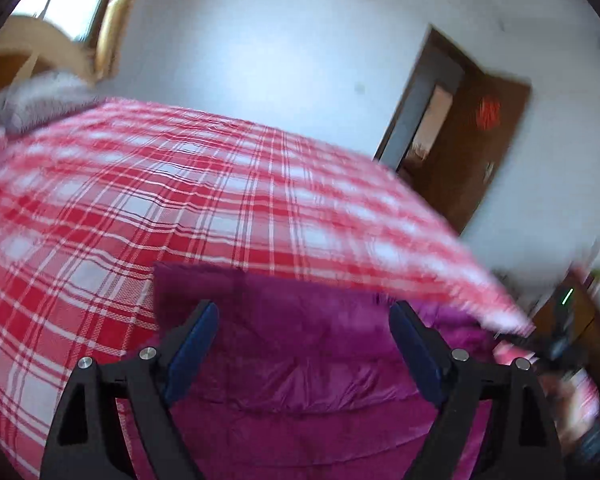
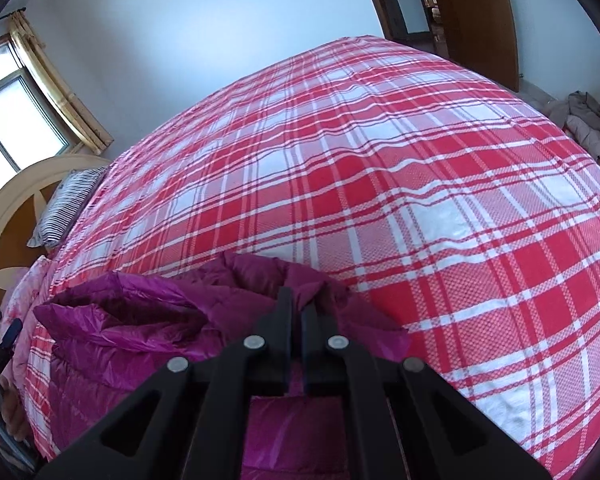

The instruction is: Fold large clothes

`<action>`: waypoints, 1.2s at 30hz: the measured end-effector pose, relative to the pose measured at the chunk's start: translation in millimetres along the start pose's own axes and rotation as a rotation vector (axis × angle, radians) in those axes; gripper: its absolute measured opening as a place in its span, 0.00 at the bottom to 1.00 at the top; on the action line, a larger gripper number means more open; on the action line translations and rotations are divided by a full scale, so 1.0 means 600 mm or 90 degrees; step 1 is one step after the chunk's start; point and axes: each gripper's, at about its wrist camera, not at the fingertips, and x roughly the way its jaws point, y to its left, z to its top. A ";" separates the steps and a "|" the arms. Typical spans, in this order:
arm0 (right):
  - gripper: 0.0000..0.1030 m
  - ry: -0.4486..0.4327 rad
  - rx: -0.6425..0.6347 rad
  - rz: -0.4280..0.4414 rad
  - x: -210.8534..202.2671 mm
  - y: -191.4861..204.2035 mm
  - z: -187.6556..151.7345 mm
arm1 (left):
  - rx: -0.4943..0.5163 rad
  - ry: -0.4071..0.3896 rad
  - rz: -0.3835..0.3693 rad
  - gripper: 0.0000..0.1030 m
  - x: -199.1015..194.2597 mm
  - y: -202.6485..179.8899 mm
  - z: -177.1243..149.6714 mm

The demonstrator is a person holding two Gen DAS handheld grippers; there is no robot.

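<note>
A shiny magenta puffer jacket point(image 1: 308, 368) lies crumpled at the near edge of the bed, on a red and white plaid sheet point(image 1: 140, 200). My left gripper point(image 1: 302, 312) hovers just over the jacket. Its blue-padded fingers point(image 1: 196, 344) stand wide apart, with the cloth below and between them but not pinched. The right wrist view shows the same jacket point(image 2: 132, 320) bunched into folds. There my right gripper point(image 2: 298, 302) is shut, and a raised ridge of the jacket's fabric is caught at its tips.
The plaid sheet point(image 2: 420, 200) covers the whole bed. A striped pillow point(image 2: 68, 208) and a rounded wooden headboard point(image 2: 8, 216) are at the far left. A brown door point(image 2: 480, 20) stands open behind the bed. A pile of pale clothes point(image 2: 580, 120) lies on the floor at the right.
</note>
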 end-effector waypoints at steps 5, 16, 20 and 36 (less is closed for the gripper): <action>0.27 0.001 0.020 -0.021 0.014 0.003 -0.003 | -0.003 0.083 0.113 0.85 0.099 0.012 -0.047; 0.65 -0.084 -0.179 -0.015 -0.002 0.179 -0.058 | -0.004 0.052 0.144 0.85 0.085 -0.023 -0.031; 0.65 -0.042 -0.177 -0.059 0.071 0.174 -0.071 | 0.051 0.066 0.178 0.86 0.121 -0.047 -0.026; 0.68 -0.028 -0.161 -0.067 0.111 0.155 -0.086 | 0.002 0.126 0.183 0.93 0.189 -0.006 -0.069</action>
